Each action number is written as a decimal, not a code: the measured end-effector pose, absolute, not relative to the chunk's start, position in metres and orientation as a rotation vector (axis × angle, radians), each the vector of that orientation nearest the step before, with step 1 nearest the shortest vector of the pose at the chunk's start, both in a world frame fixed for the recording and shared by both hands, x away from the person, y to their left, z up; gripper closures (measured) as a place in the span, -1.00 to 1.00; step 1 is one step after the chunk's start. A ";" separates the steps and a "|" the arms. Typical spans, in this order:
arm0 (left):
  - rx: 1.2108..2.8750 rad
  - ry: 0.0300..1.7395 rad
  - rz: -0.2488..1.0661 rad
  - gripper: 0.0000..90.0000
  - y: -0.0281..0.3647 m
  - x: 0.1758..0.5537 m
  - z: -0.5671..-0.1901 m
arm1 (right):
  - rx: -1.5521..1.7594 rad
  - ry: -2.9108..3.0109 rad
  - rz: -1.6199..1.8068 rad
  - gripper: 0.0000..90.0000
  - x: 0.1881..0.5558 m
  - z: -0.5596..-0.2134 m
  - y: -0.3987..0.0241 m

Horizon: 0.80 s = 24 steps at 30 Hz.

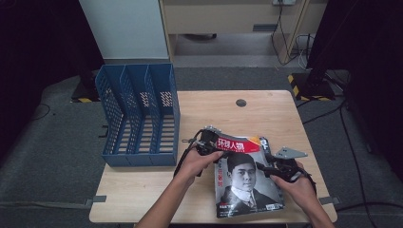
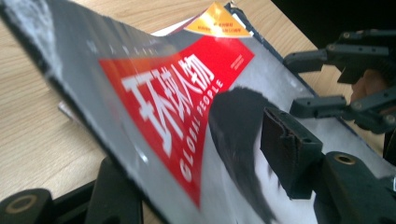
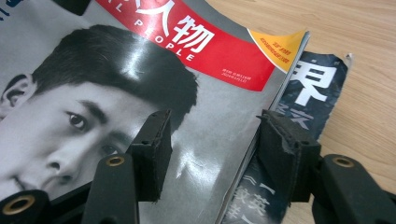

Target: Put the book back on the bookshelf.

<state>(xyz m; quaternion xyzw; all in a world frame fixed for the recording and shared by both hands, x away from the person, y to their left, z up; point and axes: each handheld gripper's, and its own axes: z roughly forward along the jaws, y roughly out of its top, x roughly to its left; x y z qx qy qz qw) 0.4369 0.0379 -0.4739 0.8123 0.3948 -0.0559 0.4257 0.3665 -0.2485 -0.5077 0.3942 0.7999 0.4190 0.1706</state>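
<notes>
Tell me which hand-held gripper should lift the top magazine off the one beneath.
Left, probably. The left hand-held gripper already has the top magazine raised at its spine edge, one jaw under and one over. The right hand-held gripper straddles its free edge, near the lower magazine.

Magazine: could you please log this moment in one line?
magazine: left edge raised | left gripper: open, astride it | right gripper: open, right edge
</notes>
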 end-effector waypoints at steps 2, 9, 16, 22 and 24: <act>2.028 0.981 -0.138 0.01 0.036 0.438 -0.474 | 1.116 2.272 1.189 0.00 0.366 -0.508 -0.248; 1.988 0.995 -0.134 0.12 0.032 0.442 -0.477 | 1.104 2.277 1.188 0.01 0.366 -0.508 -0.247; 1.969 1.015 -0.104 0.53 0.028 0.445 -0.478 | 1.095 2.270 1.182 0.01 0.365 -0.508 -0.246; 1.936 1.016 -0.095 0.77 0.031 0.443 -0.473 | 1.094 2.268 1.185 0.00 0.365 -0.509 -0.246; 1.939 1.014 -0.082 0.78 0.030 0.442 -0.471 | 1.098 2.269 1.189 -0.02 0.365 -0.509 -0.247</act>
